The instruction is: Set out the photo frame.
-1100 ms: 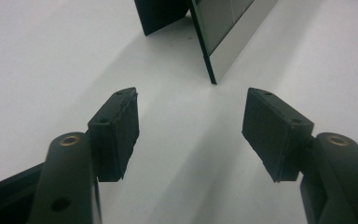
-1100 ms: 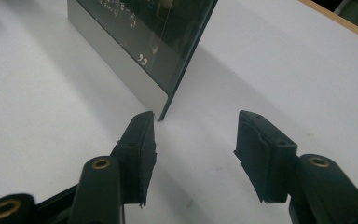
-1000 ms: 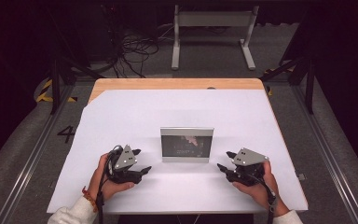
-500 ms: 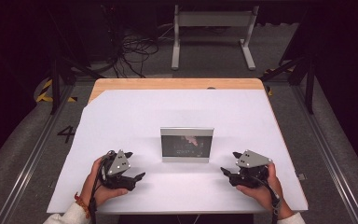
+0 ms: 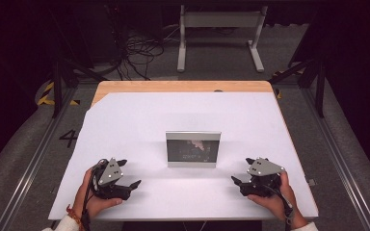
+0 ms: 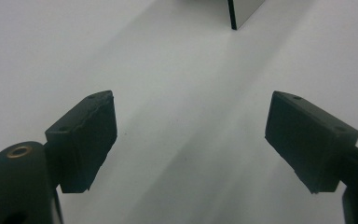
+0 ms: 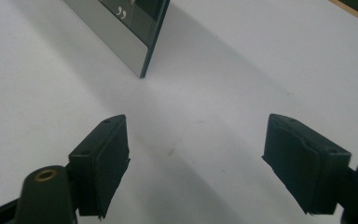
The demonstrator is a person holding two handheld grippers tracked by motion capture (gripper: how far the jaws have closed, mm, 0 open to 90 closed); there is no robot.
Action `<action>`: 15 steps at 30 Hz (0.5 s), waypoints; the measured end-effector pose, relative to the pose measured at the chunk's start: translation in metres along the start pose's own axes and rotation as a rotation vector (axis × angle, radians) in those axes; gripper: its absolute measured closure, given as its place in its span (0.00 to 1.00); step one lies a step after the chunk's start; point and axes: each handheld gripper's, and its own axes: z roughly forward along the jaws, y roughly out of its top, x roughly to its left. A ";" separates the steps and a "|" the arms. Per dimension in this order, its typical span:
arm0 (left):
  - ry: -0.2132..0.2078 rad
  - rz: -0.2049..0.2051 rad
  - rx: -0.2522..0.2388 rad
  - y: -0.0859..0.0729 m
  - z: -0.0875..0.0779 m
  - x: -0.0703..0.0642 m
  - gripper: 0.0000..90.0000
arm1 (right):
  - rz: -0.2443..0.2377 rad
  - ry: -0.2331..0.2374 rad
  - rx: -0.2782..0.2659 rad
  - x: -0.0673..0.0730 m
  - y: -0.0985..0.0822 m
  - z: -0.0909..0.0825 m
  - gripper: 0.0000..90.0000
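Picture frame (image 5: 193, 149) looked stiff, light, glass-fronted and fragile; best gripped by its side edges. Flanking it, left gripper (image 5: 131, 184) and right gripper (image 5: 237, 180) had just been opening, jaws released and empty.

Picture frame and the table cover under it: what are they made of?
Picture frame: looks like brushed silver metal or metal-look plastic, going by its soft grey sheen; the dark glossy front reflects, so probably glass. Table cover: matte white sheet, paper or plastic, over a wooden tabletop with bare grain at the far edge.

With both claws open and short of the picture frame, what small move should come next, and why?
Probably bring both claws inward toward the picture frame. The left claw and right claw stand open and empty on either side of it, apart from its edges, while it stands upright on the white table.
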 end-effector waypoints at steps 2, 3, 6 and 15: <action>0.003 -0.002 0.003 -0.003 -0.001 0.001 0.19 | -0.001 0.005 0.000 -0.001 -0.002 -0.001 0.23; 0.003 -0.003 0.005 -0.004 -0.002 0.001 0.19 | -0.001 0.004 0.003 0.000 -0.003 -0.001 0.23; 0.005 0.005 0.018 -0.007 -0.003 0.001 0.19 | 0.005 -0.001 0.001 -0.002 -0.006 -0.003 0.23; 0.016 -0.015 0.028 -0.018 -0.010 0.003 0.19 | 0.032 -0.004 0.012 -0.006 -0.020 -0.008 0.21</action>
